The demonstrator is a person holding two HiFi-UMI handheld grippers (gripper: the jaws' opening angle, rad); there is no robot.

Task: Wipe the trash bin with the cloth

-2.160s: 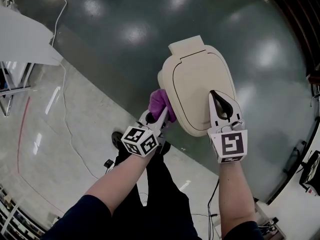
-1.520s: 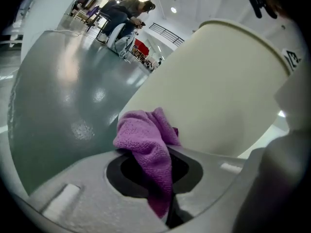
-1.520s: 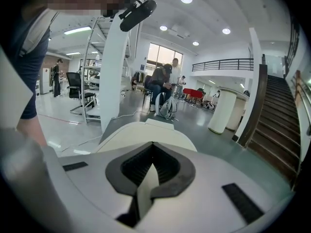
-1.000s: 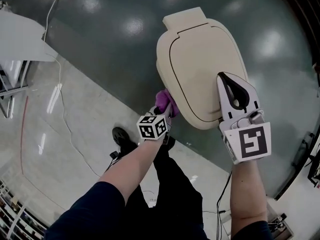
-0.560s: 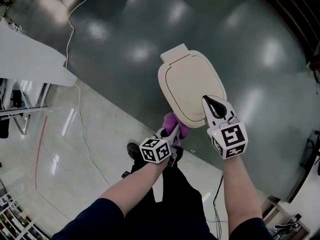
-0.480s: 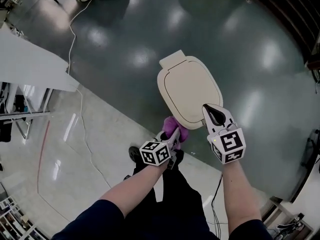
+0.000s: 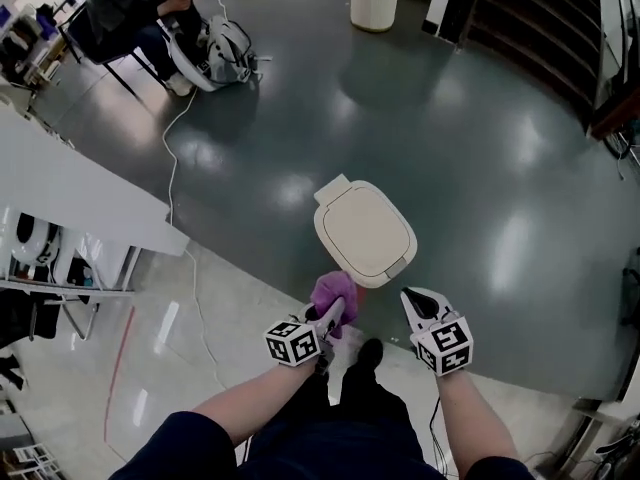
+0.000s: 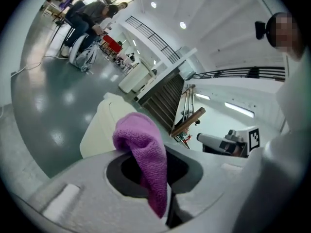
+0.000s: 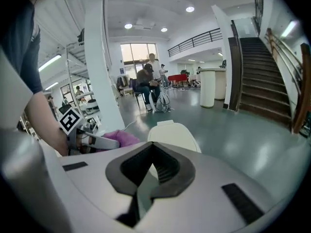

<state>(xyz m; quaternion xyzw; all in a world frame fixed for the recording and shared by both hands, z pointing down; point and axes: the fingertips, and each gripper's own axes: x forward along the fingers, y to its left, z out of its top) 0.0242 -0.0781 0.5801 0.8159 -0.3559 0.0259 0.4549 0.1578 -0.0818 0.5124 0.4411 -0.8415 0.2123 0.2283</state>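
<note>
A person is standing over the bin (image 7: 365, 233) with both tools raised near its close edge. No wiping contact is showing, so the job is looking either between passes or close to done. The left tool (image 7: 335, 313) is pinching the purple cloth (image 7: 333, 290), which is bulging out past its tips, just short of the bin. The right tool (image 7: 413, 300) is pressed together on nothing, hovering beside the bin's near right corner. The next move is likely calling for lowering the cloth onto the lid or a side wall and dragging it across. The bin is standing upright on the dark green floor (image 7: 500, 168), cream-coloured with rounded corners. Its lid is shut and no marks are showing.
</note>
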